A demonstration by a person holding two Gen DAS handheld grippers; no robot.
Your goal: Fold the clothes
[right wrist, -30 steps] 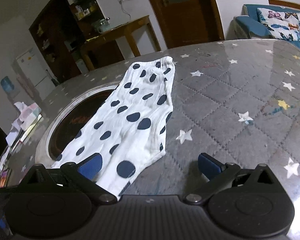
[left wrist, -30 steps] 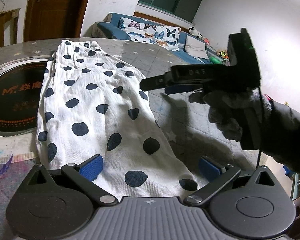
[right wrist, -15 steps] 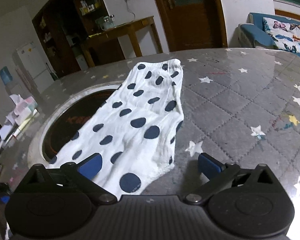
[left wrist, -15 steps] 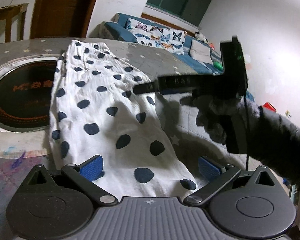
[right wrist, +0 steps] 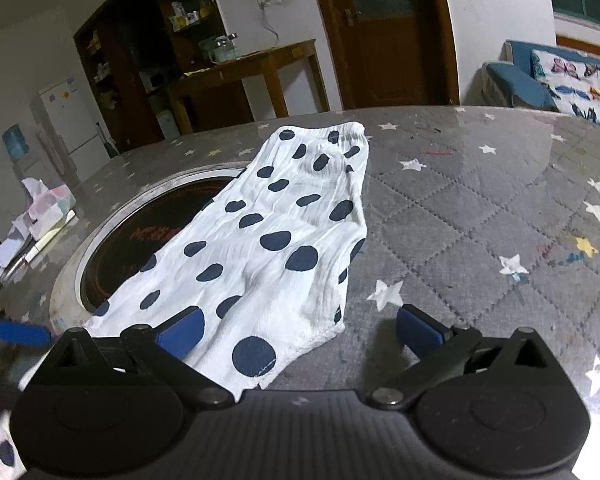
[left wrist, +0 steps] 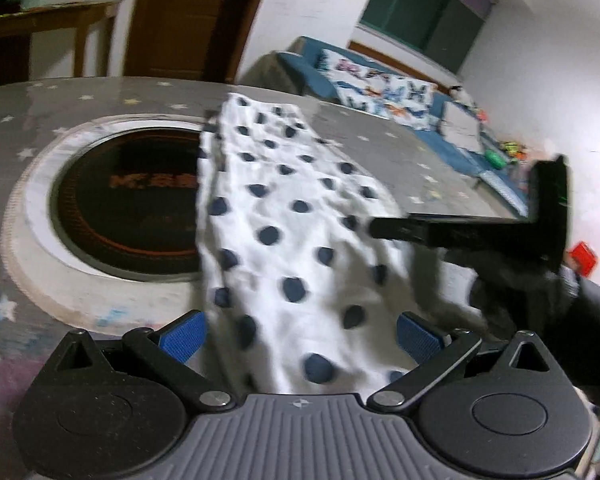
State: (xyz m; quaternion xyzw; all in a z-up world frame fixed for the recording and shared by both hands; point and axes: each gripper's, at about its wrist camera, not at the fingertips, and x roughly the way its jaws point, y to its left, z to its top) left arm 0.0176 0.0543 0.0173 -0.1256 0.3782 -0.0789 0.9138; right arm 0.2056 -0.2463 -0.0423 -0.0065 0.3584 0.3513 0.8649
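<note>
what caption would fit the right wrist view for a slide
Open right gripper poised at the near hem of a white, navy-dotted garment spread on a star-print tabletop.

A round table [right wrist: 480, 208] with a grey quilted, star-printed cover fills mid-frame. A white polka-dot garment [right wrist: 276, 236] lies across its centre, overlapping the dark round inset [left wrist: 128, 208] at left. A tissue pack [right wrist: 46, 208] sits far left.

The dark round hotplate [left wrist: 136, 204] set into the desk [left wrist: 100, 96] carries orange lettering. Only an initial "M" reads clearly in the left wrist view; remaining characters are blurred. No other text is legible.
</note>
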